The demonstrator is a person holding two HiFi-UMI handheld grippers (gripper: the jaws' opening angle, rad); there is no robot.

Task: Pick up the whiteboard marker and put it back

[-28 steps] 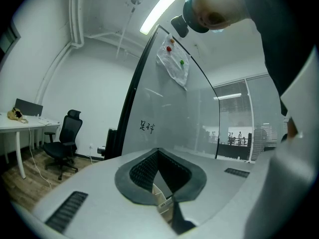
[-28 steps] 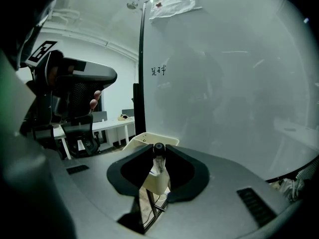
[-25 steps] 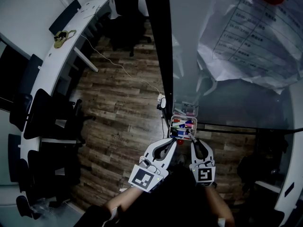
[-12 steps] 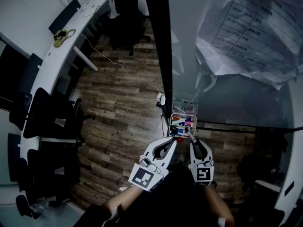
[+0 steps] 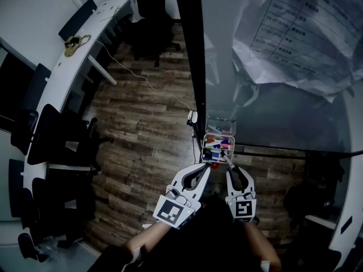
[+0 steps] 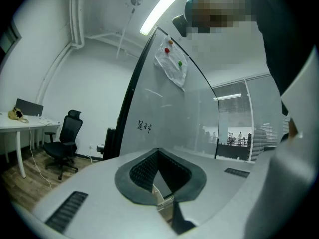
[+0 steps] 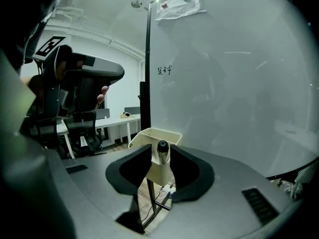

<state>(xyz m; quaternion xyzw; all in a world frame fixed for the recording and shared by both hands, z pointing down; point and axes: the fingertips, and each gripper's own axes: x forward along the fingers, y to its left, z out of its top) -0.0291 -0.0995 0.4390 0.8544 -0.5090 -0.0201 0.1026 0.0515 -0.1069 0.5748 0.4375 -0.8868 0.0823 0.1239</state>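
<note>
A small tray (image 5: 204, 150) of coloured markers hangs on the glass whiteboard (image 5: 272, 118). My right gripper (image 5: 228, 166) is just below it, and a pale whiteboard marker (image 5: 226, 161) reaches from its tips to the tray's near edge. In the right gripper view the marker (image 7: 162, 152) shows end-on between the jaws of the right gripper (image 7: 162, 149), in front of the white tray (image 7: 149, 132). The jaws are opening, with a thin gap on each side of the marker. My left gripper (image 5: 207, 169) (image 6: 158, 151) is beside it, shut and holding nothing.
A printed sheet (image 5: 300, 33) is pinned high on the board under a red magnet. Handwriting (image 7: 164, 70) marks the glass. A second clear tray (image 5: 221, 124) hangs above the marker tray. A white desk (image 5: 85, 44), black office chairs (image 5: 51, 146) and a cable (image 5: 147, 81) are at the left.
Both grippers stay almost where they were. The tray and the sheet have slid slightly upward in the head view. The marker still points into the tray.
</note>
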